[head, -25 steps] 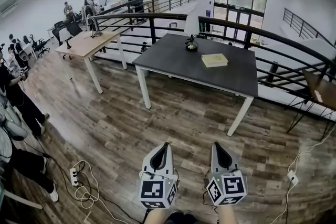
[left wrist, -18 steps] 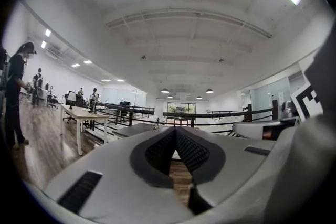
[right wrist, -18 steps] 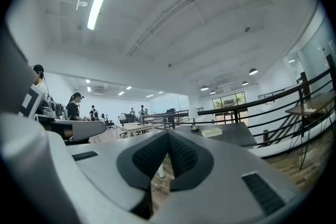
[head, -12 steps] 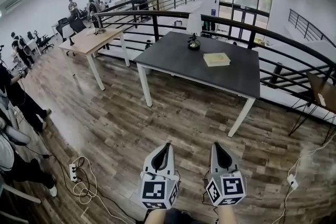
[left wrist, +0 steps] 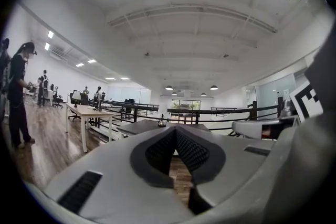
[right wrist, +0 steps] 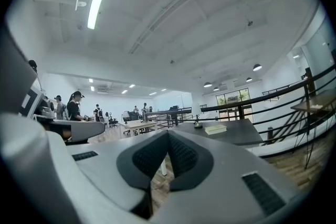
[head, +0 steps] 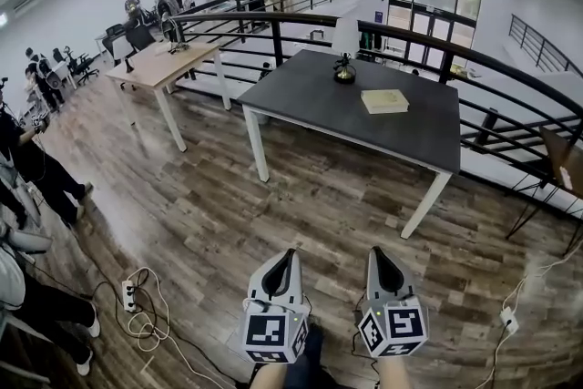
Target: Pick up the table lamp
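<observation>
Two grippers are held low at the near edge, above the wooden floor. The left gripper is clenched shut on nothing. Far beyond, the table lamp is seen upright on the far left part of the dark tabletop, well apart from both. The right gripper is likewise clenched and empty. A pale book is laid right of the lamp.

- The table lamp has a pale shade over a small, dark, rounded base.
- It stands upright near the far edge of the dark table.
</observation>
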A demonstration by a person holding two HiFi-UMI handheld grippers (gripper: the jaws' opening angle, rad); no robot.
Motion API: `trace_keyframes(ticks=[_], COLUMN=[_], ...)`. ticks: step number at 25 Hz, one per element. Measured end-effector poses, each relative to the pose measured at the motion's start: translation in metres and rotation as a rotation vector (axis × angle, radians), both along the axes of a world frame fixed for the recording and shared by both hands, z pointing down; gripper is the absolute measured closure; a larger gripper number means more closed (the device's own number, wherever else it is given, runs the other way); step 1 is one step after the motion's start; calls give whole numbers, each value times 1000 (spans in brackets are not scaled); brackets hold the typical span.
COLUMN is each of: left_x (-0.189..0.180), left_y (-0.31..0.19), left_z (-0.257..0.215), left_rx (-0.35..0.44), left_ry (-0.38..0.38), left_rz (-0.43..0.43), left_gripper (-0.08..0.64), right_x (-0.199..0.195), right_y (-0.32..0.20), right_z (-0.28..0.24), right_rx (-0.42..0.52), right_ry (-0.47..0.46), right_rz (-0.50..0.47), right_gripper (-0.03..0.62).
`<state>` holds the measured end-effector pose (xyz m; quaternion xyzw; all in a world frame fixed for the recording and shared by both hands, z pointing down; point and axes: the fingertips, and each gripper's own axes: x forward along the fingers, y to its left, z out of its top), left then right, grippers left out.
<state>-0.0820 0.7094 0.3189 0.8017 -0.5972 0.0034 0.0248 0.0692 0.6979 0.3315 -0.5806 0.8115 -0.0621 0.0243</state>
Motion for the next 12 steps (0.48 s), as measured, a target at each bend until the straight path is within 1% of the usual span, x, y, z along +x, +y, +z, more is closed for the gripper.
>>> trace_keyframes(ticks=[5, 12], left_x=[-6, -16], left_y=[-32, -91], left_z=[1, 0], left_rx=[-1, 5], left_ry=[4, 5], left_rz=[3, 25], left_gripper=[552, 552], right_x=[-7, -19], right_y=[-29, -88], right_z=[1, 3], right_rx=[1, 1], right_ry=[-2, 4], right_rz=[1, 17], right_gripper=[598, 598])
